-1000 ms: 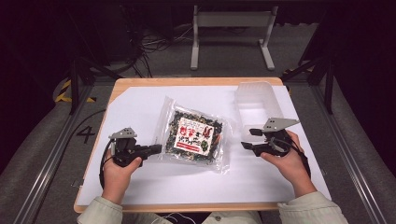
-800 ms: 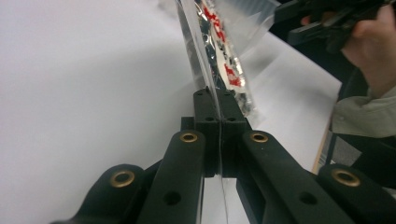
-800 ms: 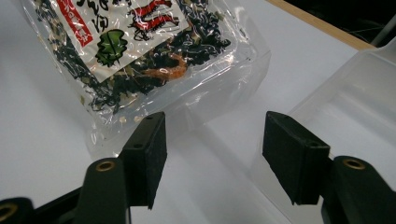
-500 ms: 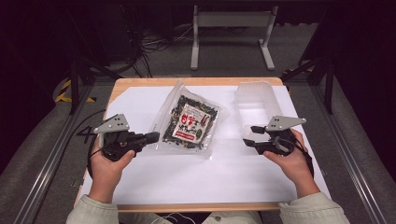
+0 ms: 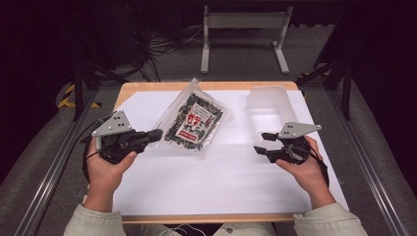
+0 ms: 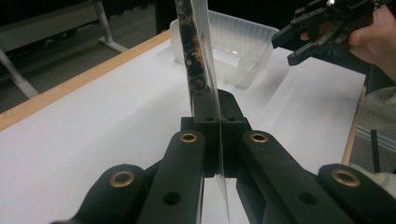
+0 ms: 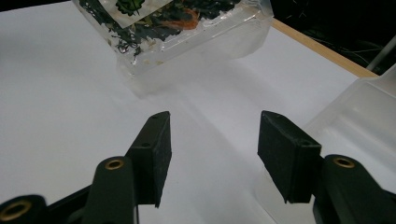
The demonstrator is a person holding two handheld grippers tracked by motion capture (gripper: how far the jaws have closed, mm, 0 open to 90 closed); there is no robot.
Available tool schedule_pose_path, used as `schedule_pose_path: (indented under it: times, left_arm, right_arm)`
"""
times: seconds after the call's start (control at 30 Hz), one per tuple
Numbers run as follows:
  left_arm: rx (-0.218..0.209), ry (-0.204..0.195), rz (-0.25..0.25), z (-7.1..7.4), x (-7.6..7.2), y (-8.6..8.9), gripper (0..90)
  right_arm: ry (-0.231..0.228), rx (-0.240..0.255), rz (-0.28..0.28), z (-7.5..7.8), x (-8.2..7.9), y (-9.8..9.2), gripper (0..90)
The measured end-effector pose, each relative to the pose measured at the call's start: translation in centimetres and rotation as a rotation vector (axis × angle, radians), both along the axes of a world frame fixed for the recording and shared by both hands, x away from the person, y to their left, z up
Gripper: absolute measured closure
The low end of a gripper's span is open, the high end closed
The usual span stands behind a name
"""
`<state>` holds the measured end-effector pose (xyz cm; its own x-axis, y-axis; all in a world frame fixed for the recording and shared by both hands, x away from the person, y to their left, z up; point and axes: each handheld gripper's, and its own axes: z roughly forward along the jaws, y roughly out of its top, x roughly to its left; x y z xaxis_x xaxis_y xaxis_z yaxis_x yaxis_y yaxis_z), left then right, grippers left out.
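Nearest, on the white sheet [image 5: 221,182] covering the table: two hands, one tool each

Left gripper [image 5: 156,133] clenched hard on the thin sealed edge of the snack bag [image 5: 194,123], jaws fully together with only the film pinched between them [image 6: 212,100]

Right gripper [image 5: 263,142] released, jaws half apart and just now narrowing a little, with nothing between them, hovering over bare sheet and pointing toward the bag [image 7: 212,140]

Farther out: bag [image 7: 173,23] raised from the pinched side and turned on edge, dark contents slumped inside, lower edge seemingly clear of the sheet, though hard to tell at the far corner

Beyond it, by the far right corner of the table: clear plastic tray [image 5: 269,96], seemingly bare inside, well apart from the bag

Judged as the step in hand: carrying the bag across to the tray. For doing it well:
- Hold the clamp firm, since a grip on film alone can slip under a swinging load
- Move slowly and level to avoid pendulum sway
- Bring the free tool under or beside the loose end to steady it, closing on film, not on the brittle contents
- Raise the bag enough to clear the tray's near wall [image 6: 247,58] before lowering
- Lay it down flat and only then loosen the jaws
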<state>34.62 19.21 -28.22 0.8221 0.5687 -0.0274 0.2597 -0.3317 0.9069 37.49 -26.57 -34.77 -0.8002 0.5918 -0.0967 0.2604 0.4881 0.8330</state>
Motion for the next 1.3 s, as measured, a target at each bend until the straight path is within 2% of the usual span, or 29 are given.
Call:
schedule_pose_path:
  times: [0.13,0.2,0.3,0.47,0.57,0.7,0.9,1.0,1.2,1.23,1.3]
  left_arm:
    - [-0.023,-0.016,-0.007,0.6,0.2,0.1,89.6]
    - [-0.02,-0.002,-0.025,1.0,0.3,0.1,89.5]
    - [0.023,0.003,-0.024,1.4,0.4,0.0,89.5]
    - [0.051,0.005,-0.031,1.8,0.2,-0.1,89.4]
    - [0.05,-0.002,-0.03,2.1,0.0,-0.3,89.5]
    - [0.048,-0.013,-0.03,2.5,-0.2,-0.8,89.6]
    - [0.033,-0.012,-0.054,2.8,-0.3,-0.9,89.6]
    - [0.041,-0.016,-0.066,3.2,-0.3,-1.0,89.6]
    - [0.05,-0.02,-0.081,4.0,-0.3,-1.2,89.6]
    - [0.049,-0.02,-0.083,4.2,-0.3,-1.3,89.6]
    - [0.056,-0.019,-0.091,4.5,-0.3,-1.3,89.6]
  right_arm:
    - [-0.008,0.02,0.014,0.2,-0.1,0.2,44.2]
    - [-0.015,0.035,0.025,0.5,-0.1,0.3,44.3]
    - [-0.031,0.073,0.04,1.2,-0.1,0.5,44.9]
    - [-0.064,0.127,0.079,2.7,0.1,1.2,45.0]
    - [-0.075,0.14,0.096,3.8,0.3,1.7,43.9]
    - [-0.094,0.132,0.122,5.1,0.6,2.7,43.1]
    - [-0.11,0.163,0.175,6.8,1.3,3.8,41.0]
    - [-0.101,0.185,0.211,7.8,1.9,4.4,39.5]
    - [-0.111,0.18,0.263,9.3,2.8,5.5,37.7]
    - [-0.117,0.185,0.291,9.9,3.2,6.1,36.5]
    - [-0.12,0.188,0.298,10.0,3.3,6.2,36.2]
